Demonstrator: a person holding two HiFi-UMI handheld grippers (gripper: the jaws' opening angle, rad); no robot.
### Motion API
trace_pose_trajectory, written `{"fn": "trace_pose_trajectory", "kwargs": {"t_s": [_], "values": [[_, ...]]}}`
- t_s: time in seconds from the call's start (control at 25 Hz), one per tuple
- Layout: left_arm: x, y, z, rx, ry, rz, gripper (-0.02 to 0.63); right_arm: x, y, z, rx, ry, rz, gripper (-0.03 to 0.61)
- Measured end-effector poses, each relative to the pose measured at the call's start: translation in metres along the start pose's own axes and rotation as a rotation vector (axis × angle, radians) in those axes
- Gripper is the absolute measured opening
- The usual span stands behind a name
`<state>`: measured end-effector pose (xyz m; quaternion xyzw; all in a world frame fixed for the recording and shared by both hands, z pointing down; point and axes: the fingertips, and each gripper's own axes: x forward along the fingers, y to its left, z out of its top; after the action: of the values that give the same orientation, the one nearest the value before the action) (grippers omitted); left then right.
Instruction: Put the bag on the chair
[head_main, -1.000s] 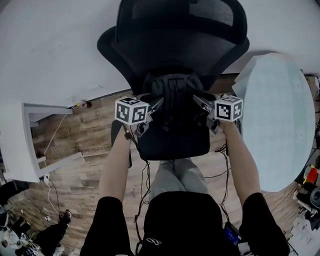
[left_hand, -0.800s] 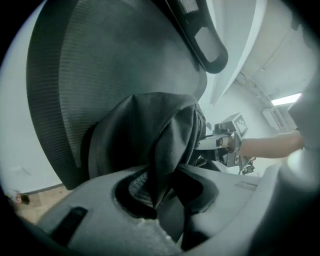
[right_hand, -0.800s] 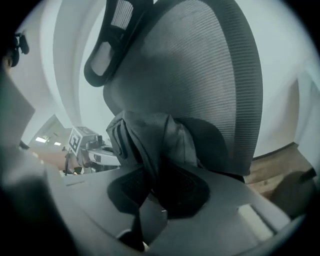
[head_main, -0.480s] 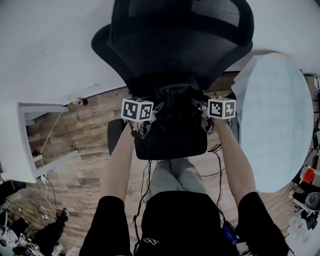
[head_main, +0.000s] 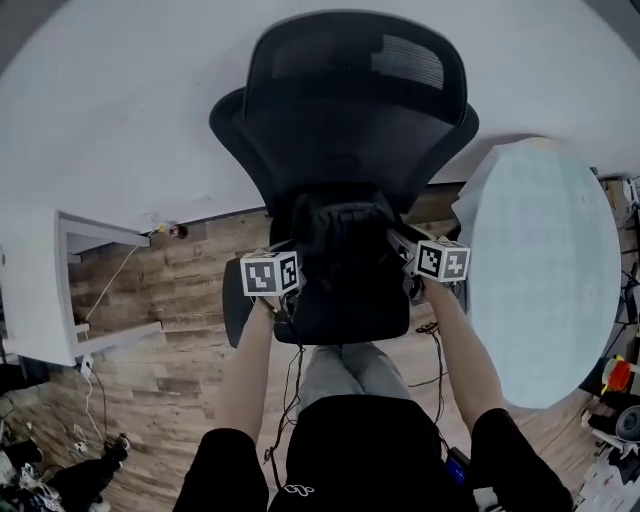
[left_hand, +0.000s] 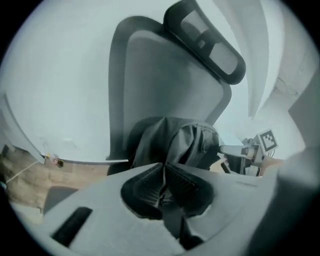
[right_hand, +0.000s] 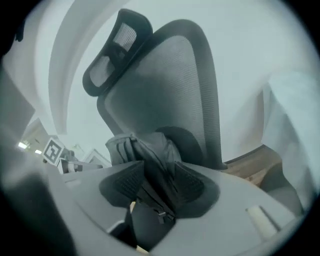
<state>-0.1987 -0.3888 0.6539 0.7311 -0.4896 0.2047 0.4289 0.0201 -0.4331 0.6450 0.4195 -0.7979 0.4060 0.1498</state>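
A black bag (head_main: 345, 235) sits on the seat of a black mesh office chair (head_main: 350, 110), leaning on the backrest. My left gripper (head_main: 303, 278) is at the bag's left side and my right gripper (head_main: 398, 252) at its right. In the left gripper view the jaws of the left gripper (left_hand: 163, 172) are closing, their tips almost touching, with nothing clearly between them; the bag (left_hand: 185, 142) lies just beyond. The jaws of the right gripper (right_hand: 159, 182) are opening and stand apart, with a bag strap (right_hand: 152, 200) running loosely between them.
A round white table (head_main: 545, 260) stands close on the chair's right. A white desk (head_main: 40, 290) is at the left. Wood floor (head_main: 170, 270) with cables lies around the chair, and clutter sits at the lower corners. A white wall is behind.
Both grippers have come lower and a little back toward me, off the bag's top. The bag now rests on the seat.
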Motion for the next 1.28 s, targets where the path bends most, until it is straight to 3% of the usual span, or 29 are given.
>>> {"fn": "trace_pose_trajectory", "kwargs": {"t_s": [0.16, 0.32, 0.4, 0.56, 0.8, 0.96, 1.16, 1.28], "values": [[-0.040, -0.029, 0.045, 0.047, -0.153, -0.007, -0.003, -0.024, 0.019, 0.037, 0.064, -0.146, 0.059, 0.139], [-0.083, -0.083, 0.104, 0.081, -0.346, -0.043, -0.002, -0.056, 0.069, 0.092, 0.005, -0.274, 0.130, 0.071], [-0.105, -0.113, 0.130, 0.105, -0.436, -0.060, -0.002, -0.080, 0.091, 0.121, 0.000, -0.357, 0.161, 0.006], [-0.141, -0.169, 0.184, 0.169, -0.608, -0.109, -0.002, -0.120, 0.133, 0.178, -0.048, -0.511, 0.234, 0.006], [-0.167, -0.203, 0.193, 0.064, -0.790, -0.095, -0.003, -0.178, 0.149, 0.197, -0.190, -0.640, 0.168, 0.006], [-0.182, -0.203, 0.186, 0.059, -0.838, -0.047, -0.003, -0.198, 0.158, 0.207, -0.306, -0.648, 0.150, 0.005], [-0.194, -0.208, 0.185, 0.199, -0.840, 0.050, -0.003, -0.189, 0.165, 0.197, -0.398, -0.605, 0.103, 0.006], [-0.196, -0.208, 0.183, 0.228, -0.839, 0.073, -0.003, -0.182, 0.170, 0.186, -0.407, -0.585, 0.110, 0.005]]}}
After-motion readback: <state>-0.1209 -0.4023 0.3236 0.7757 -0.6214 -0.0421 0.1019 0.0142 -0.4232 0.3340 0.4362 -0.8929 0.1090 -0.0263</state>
